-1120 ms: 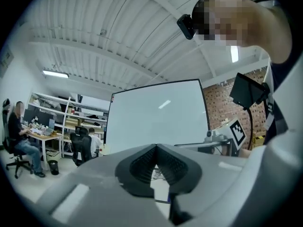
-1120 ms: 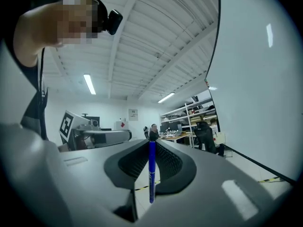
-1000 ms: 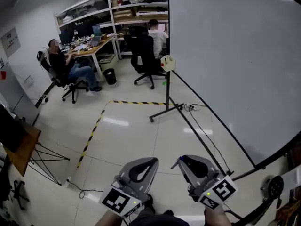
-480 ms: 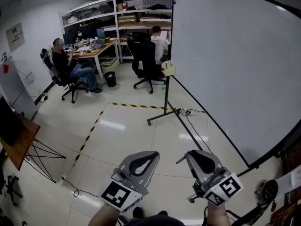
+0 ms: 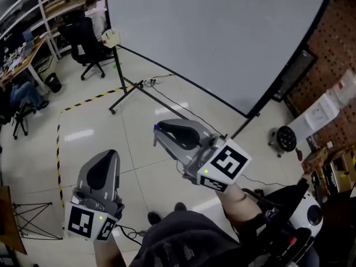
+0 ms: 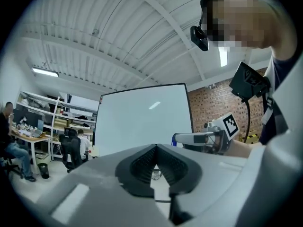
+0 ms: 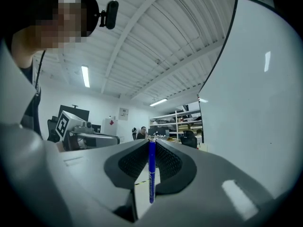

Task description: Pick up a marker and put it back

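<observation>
Indoor workshop or office. The pale glossy tile floor (image 5: 139, 149) has a line of yellow-black hazard tape (image 5: 58, 149) across it. A big blank whiteboard (image 5: 211, 32) on a black wheeled stand (image 5: 123, 90) fills the upper middle of the head view. A brick wall (image 5: 339, 43) is to its right, and papers hang on that wall. At far left are desks and shelving. A seated person is in a black office chair (image 5: 83, 38), and another sits at the left edge. A power strip (image 5: 149, 82) lies on the floor near the stand's foot. The gripper views show a white ribbed ceiling with strip lights.

Both grippers are held out level above the floor, well apart from the whiteboard. Left gripper (image 5: 111, 153): in its own view the two dark ribbed pads meet at the tips, pressed together. Only floor shows through the gap behind them.

Right gripper (image 5: 157, 129): the jaws stand slightly apart and pinch a marker (image 7: 151, 174) between the ribbed pads. The marker's top end sits at the jaw tips, and its lower end hangs free below the pads toward the gripper body.

The marker is slim with a blue barrel, and pale print along the lower half is too small to read. It stands upright in the right gripper view, centred in the jaw gap. In the head view only a bit of blue shows at the right gripper's tip.
</observation>
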`<action>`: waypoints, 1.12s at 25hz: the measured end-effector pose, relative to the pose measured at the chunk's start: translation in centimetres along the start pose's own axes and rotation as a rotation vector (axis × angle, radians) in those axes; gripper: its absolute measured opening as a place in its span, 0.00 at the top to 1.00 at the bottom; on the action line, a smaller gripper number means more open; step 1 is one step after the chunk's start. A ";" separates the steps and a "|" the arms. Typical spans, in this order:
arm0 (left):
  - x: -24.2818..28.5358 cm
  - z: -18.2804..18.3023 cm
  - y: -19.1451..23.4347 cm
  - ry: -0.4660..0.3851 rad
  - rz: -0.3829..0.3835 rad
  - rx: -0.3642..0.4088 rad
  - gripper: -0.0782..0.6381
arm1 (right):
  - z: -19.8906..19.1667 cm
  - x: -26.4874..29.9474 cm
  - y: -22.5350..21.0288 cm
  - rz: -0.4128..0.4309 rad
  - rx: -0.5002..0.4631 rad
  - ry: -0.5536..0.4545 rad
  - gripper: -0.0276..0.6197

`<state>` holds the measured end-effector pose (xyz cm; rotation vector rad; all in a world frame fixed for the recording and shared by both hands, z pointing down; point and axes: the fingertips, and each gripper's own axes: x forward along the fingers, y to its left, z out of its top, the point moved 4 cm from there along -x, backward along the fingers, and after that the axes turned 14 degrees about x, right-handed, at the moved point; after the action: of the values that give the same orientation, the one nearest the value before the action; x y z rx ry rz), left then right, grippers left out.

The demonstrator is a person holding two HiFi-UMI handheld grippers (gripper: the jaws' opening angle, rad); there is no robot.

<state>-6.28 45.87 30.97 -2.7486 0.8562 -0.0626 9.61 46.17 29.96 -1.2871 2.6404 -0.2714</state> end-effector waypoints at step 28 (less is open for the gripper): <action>7.8 2.1 -6.9 0.021 -0.052 0.069 0.88 | 2.3 -13.1 -6.5 -0.083 0.130 -0.177 0.89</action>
<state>4.20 47.39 30.45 -2.7104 0.7731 -0.1286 23.02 52.39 30.51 -1.3161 2.3852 -0.3195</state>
